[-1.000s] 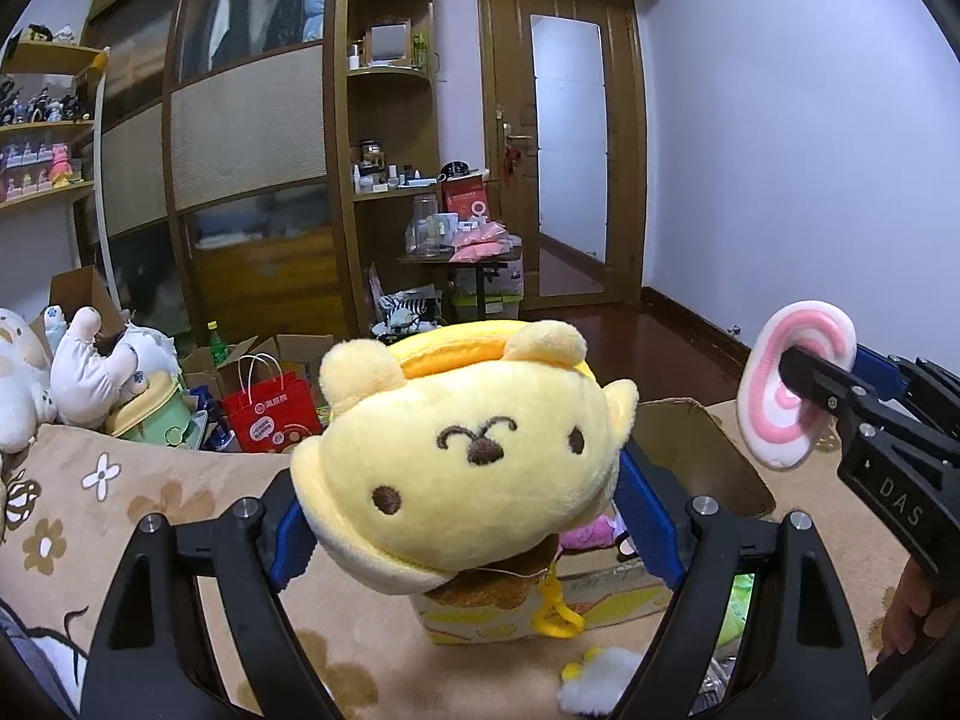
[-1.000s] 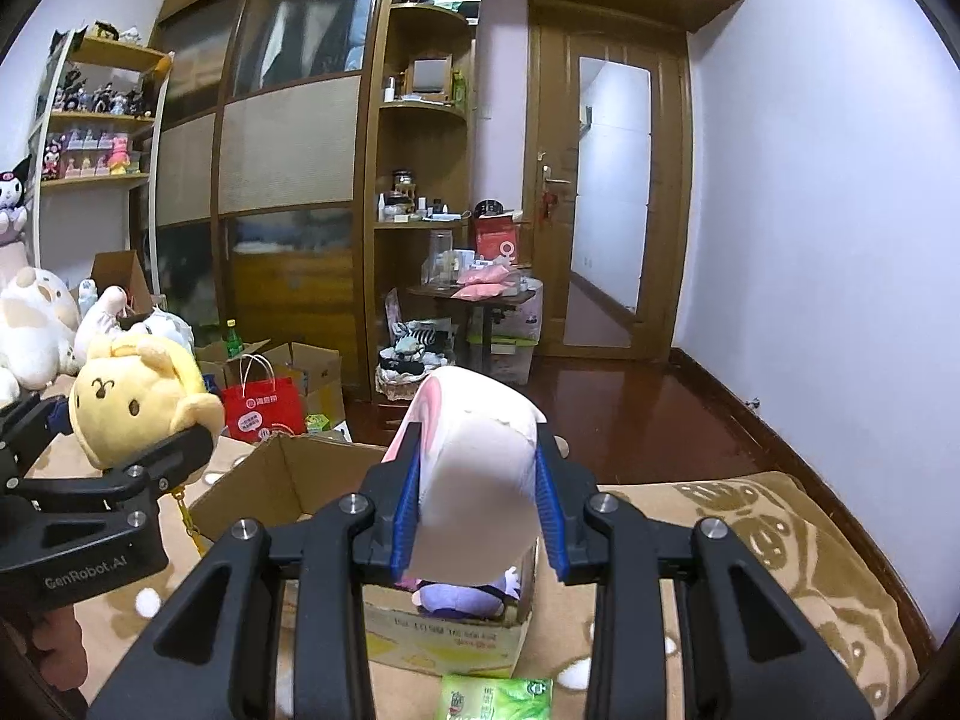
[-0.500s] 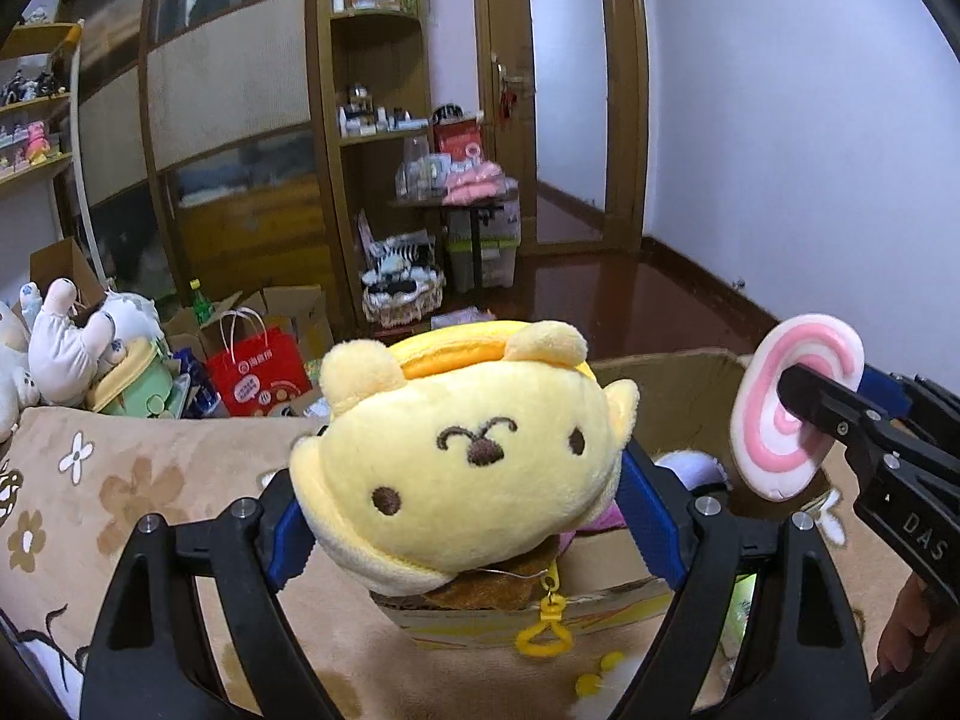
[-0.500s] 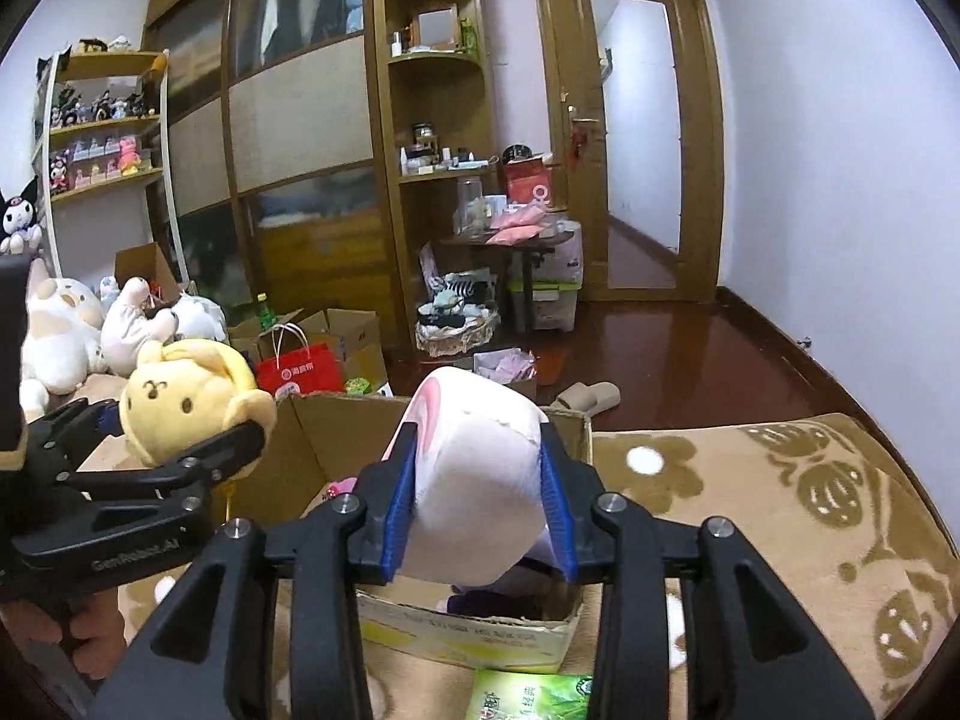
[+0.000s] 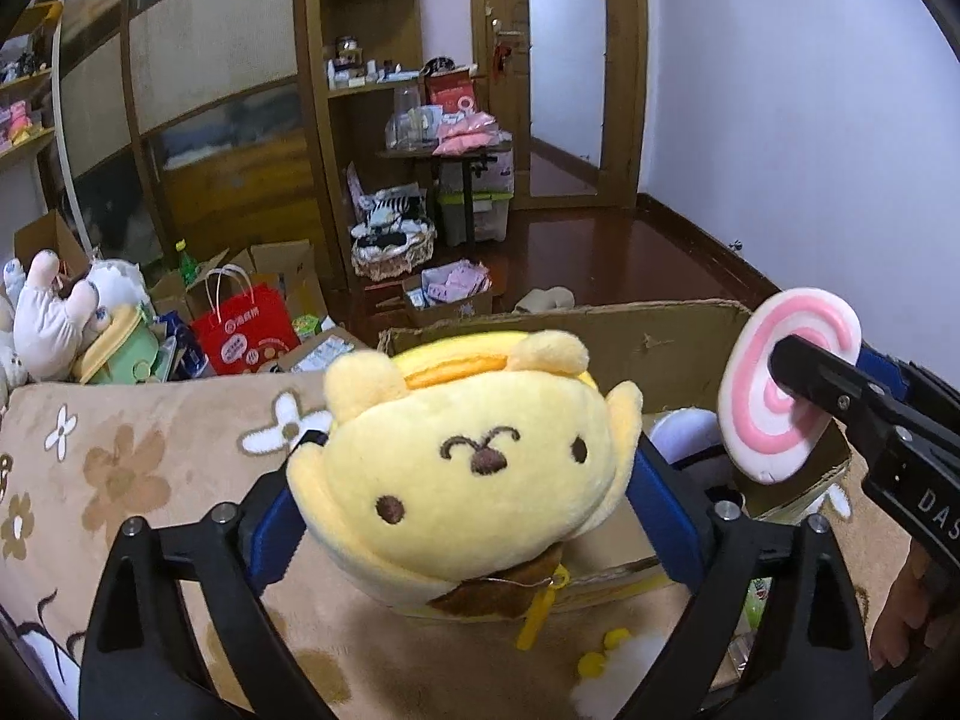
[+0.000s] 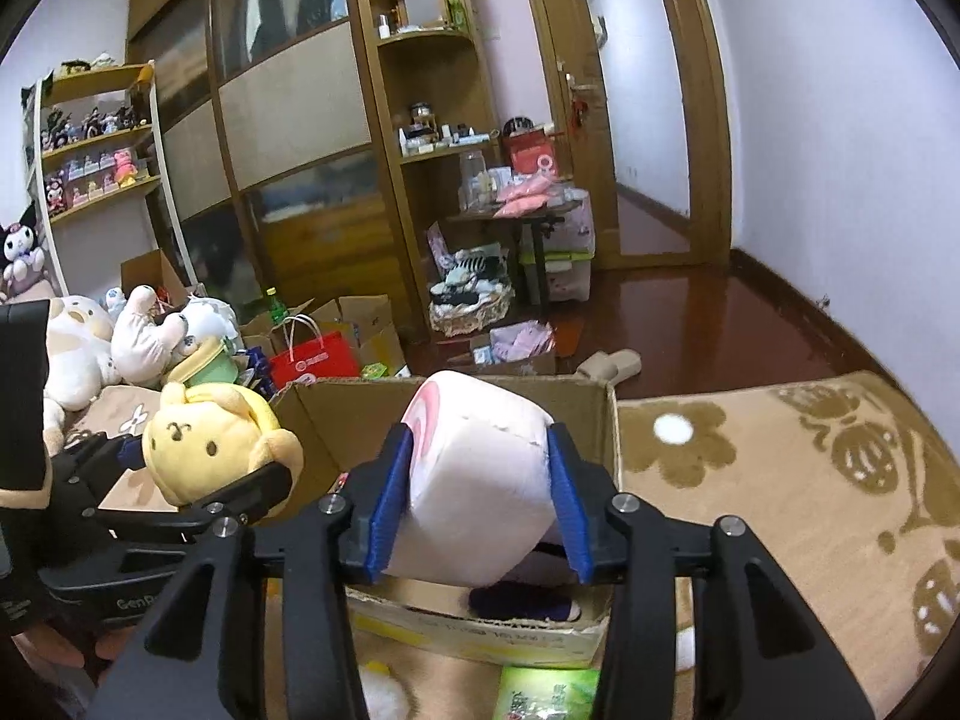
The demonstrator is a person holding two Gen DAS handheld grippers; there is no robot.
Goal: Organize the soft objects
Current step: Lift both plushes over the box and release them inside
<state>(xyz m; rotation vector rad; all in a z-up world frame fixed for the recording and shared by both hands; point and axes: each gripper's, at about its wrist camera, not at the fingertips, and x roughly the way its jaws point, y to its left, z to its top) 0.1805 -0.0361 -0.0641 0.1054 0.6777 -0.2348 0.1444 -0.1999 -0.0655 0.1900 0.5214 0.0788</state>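
My left gripper (image 5: 468, 480) is shut on a yellow dog plush (image 5: 462, 468) and holds it above the near edge of an open cardboard box (image 5: 600, 330). It also shows in the right wrist view (image 6: 210, 444). My right gripper (image 6: 480, 498) is shut on a white plush roll with a pink swirl end (image 6: 480, 480), held over the box (image 6: 600, 420). The roll shows at the right in the left wrist view (image 5: 786, 396). A purple and white plush (image 6: 522, 600) lies inside the box.
The box stands on a beige flowered blanket (image 6: 780, 510). White plush toys (image 6: 108, 348) and a red paper bag (image 6: 312, 354) lie at the left. A green packet (image 6: 546, 690) lies in front of the box. Shelves and a door stand behind.
Both grippers have moved forward and tilted down toward the box, each holding its plush. The box now sits closer and larger in both views.
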